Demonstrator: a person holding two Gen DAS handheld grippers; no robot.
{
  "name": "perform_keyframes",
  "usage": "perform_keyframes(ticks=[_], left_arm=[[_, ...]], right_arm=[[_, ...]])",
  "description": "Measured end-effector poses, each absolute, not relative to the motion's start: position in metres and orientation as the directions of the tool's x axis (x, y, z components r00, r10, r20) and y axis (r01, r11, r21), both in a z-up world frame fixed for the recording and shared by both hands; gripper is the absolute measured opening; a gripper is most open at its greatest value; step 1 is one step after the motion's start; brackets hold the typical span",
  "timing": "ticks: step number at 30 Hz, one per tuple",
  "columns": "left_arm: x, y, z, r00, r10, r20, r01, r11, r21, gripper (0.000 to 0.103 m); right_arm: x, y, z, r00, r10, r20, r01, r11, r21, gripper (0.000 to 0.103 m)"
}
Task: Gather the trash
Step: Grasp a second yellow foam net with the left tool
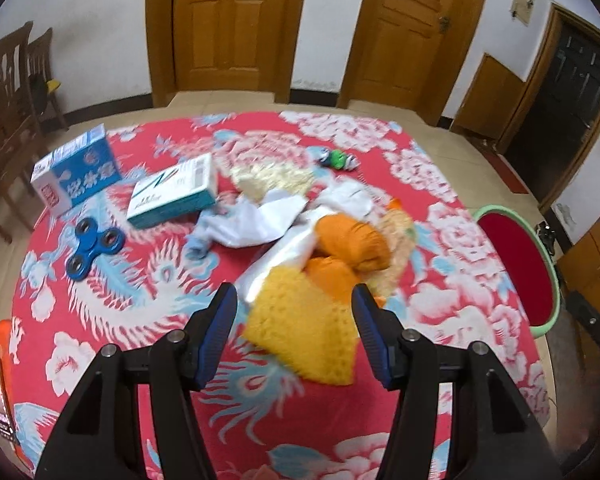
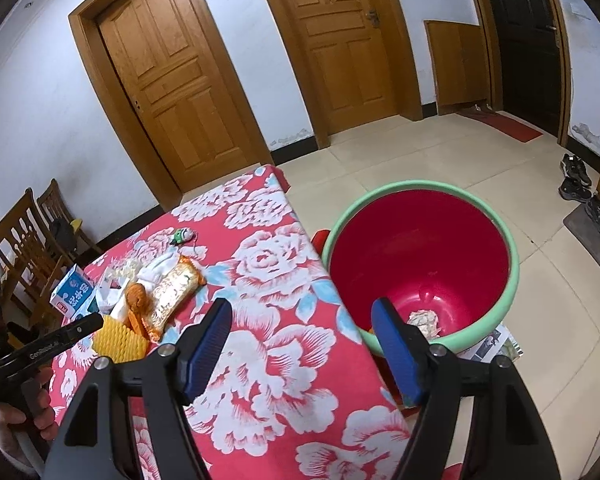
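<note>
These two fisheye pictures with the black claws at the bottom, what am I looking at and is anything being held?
Each picture comes from a camera on a hand-held tool with two fingers; a person carries one in each hand. The left tool's view shows the left gripper open over a yellow netted wrapper in a litter pile on the red flowered tablecloth, beside two boxes and a blue fidget spinner. The right tool's view shows the right gripper open and empty, near a red bucket on the floor with a crumpled scrap inside. Nothing is gripped.
</note>
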State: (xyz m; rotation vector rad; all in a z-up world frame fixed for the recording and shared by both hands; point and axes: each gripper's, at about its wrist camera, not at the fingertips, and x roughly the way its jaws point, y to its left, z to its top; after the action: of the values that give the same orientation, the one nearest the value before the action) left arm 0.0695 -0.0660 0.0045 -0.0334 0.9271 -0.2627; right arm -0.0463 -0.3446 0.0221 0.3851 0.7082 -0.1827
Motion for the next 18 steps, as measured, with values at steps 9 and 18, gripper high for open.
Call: perform_keyframes(ticks=[9, 18], left_arm=[[0.071, -0.060, -0.023, 0.509, -0.240, -0.826, 0.191, 0.968, -0.164, 0.059], [0.075, -0.069, -0.038, 0.477, -0.261, -0.839, 0.196, 0.962, -0.188, 0.059]], right_arm=[[-0.039, -0.334, 0.015, 0.729, -0.018, -0.684, 0.280, 0.920, 0.274, 0.075], [-0.035, -0.332, 0.009, 0.715, -0.009, -0.699, 0.278, 0.921, 0.273, 0.075]])
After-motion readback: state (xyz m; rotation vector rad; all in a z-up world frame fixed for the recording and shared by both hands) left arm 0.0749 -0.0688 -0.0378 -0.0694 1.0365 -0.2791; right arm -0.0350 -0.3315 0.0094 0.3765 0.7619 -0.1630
